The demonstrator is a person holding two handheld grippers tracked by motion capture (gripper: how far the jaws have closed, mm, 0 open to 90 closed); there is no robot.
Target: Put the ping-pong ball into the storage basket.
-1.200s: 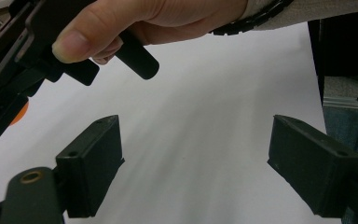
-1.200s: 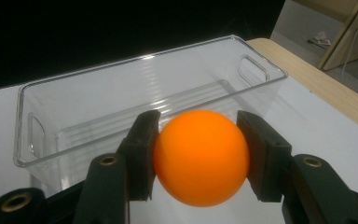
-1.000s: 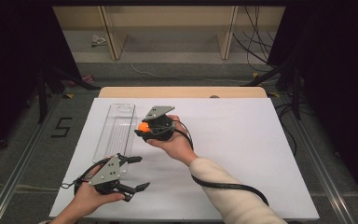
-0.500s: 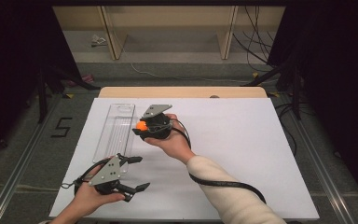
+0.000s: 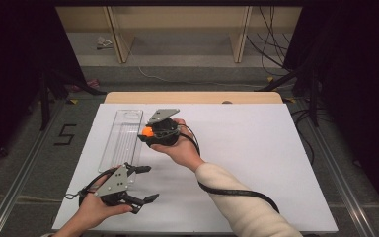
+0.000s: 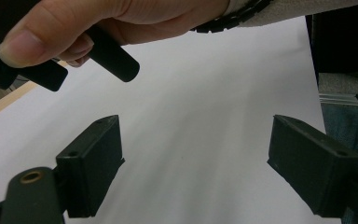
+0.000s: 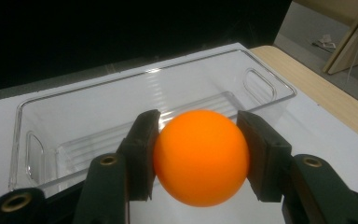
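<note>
High view, writing: a "5" (image 5: 65, 134) is showing on the floor left of the table (image 5: 256, 148); no brand or label is reading on any object.
High view, right gripper (image 5: 147, 132): it is hovering over the white tabletop just right of the clear tray (image 5: 123, 140), pinching an orange ball (image 5: 147, 132) at its tip; a grey plate is riding on top and a black cable is trailing back along the sleeve.
High view, left gripper (image 5: 148, 183): it is sitting low at the near left edge of the table, jaws spread apart with nothing between them, near the tray's near end.
High view, tray: it is lying lengthwise on the table's left part, with nothing visible inside.
Left gripper view, left gripper (image 6: 193, 158): its two black jaws are standing wide apart over bare white surface, gripping nothing.
Left gripper view, extra: the right hand (image 6: 116, 21) is showing close up at the top, fingers wrapped on black gripper parts, a detail too small to read from above.
Right gripper view, right gripper (image 7: 200, 156): both pads are pressing on the ball (image 7: 200, 156), so it is closed on it.
Right gripper view, ball: it is hanging just in front of the tray (image 7: 37, 116), not inside it.
Right gripper view, extra: the tray's ribbed floor and two cut-out handles are showing clearly, as is the table's wooden edge (image 7: 317, 88).
</note>
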